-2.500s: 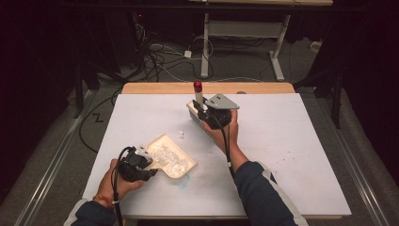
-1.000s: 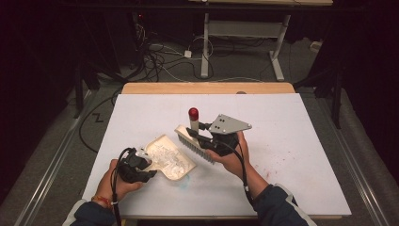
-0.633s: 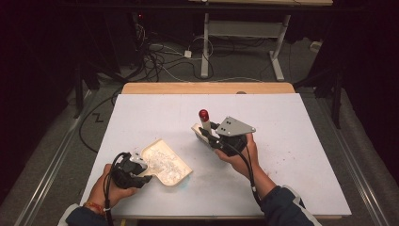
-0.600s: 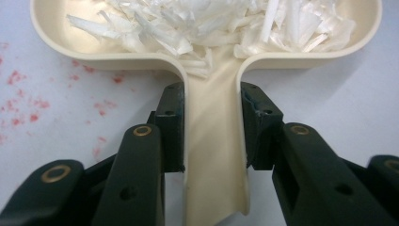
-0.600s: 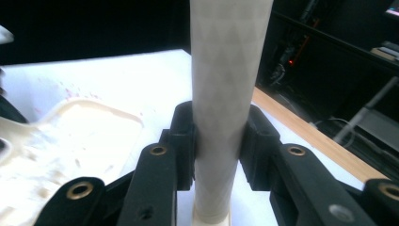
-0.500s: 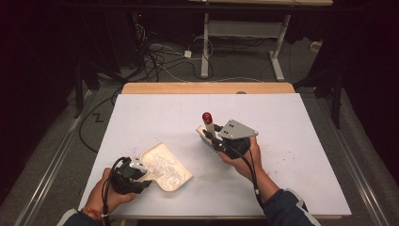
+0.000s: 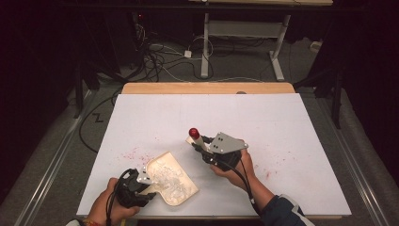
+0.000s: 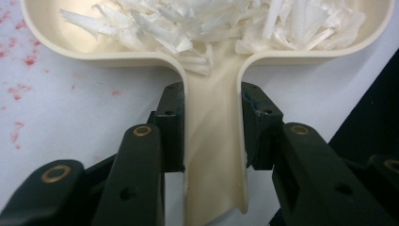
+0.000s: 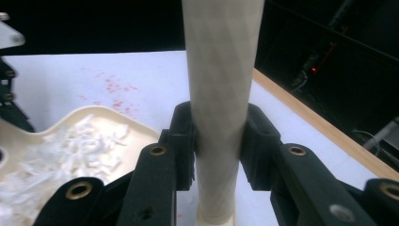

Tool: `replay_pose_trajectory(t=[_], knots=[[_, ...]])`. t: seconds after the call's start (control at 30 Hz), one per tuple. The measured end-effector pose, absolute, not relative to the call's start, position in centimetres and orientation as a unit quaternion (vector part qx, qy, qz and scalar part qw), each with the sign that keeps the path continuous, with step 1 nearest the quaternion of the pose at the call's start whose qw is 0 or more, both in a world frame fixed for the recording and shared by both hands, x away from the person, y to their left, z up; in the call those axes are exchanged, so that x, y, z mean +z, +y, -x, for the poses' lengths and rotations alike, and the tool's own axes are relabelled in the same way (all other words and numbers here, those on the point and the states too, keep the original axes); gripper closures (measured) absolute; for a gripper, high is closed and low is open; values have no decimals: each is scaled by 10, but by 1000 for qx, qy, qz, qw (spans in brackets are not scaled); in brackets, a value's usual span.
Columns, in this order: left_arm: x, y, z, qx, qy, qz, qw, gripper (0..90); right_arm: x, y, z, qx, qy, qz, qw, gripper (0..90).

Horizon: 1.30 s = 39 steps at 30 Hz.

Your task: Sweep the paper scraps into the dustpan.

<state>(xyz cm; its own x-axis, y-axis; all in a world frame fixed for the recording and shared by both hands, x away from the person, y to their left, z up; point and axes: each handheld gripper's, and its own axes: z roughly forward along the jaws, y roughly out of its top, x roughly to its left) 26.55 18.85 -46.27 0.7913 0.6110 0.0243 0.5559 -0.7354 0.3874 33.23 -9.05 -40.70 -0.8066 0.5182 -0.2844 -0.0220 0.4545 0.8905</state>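
Gripping tools sit low in the high view, one in each hand. At the lower left of that frame, the left gripper (image 7: 141,186) pinches the handle of a cream dustpan (image 7: 171,179). In the left gripper view its two black jaws press on either side of that narrow handle (image 8: 214,155), which runs straight up the middle of the frame and widens into the pan across the top. White shreds (image 8: 188,23) lie heaped inside the pan, up against its back wall. The pan rests on the white table (image 7: 301,122), and red specks (image 7: 134,154) are scattered on the surface just to the upper left of it.

Further right, near the lower middle of the high view, the right gripper (image 7: 203,147) is clamped on the pale handle of a brush (image 7: 195,138) with a red tip (image 7: 193,133) pointing to the upper left. A grey plate (image 7: 227,142) sits on top of this gripper. In the right gripper view the jaws squeeze the cream handle (image 9: 221,94), which rises through the centre of the frame; the pan with its shreds (image 9: 80,146) lies at the lower left there, near but apart from the brush. A wooden edge (image 7: 207,88) borders the far side of the table.
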Motion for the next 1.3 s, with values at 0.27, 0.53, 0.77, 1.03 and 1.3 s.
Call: replay_pose_trajectory(t=[0.27,0.53,0.77,1.03,1.3], knots=[[-464,184,-267,68,321,-927,185,634,-410,-79,-306,512,817,-129,231,690],[-465,181,-269,65,322,-926,186,634,-392,-83,-290,550,809,-115,174,706],[-465,180,-270,65,325,-924,189,634,-377,-98,-288,558,798,-124,190,706],[-465,178,-270,65,329,-924,187,634,-371,-125,-288,549,799,-147,196,706],[-465,177,-271,66,331,-922,189,634,-375,-149,-288,528,807,-164,208,705]])
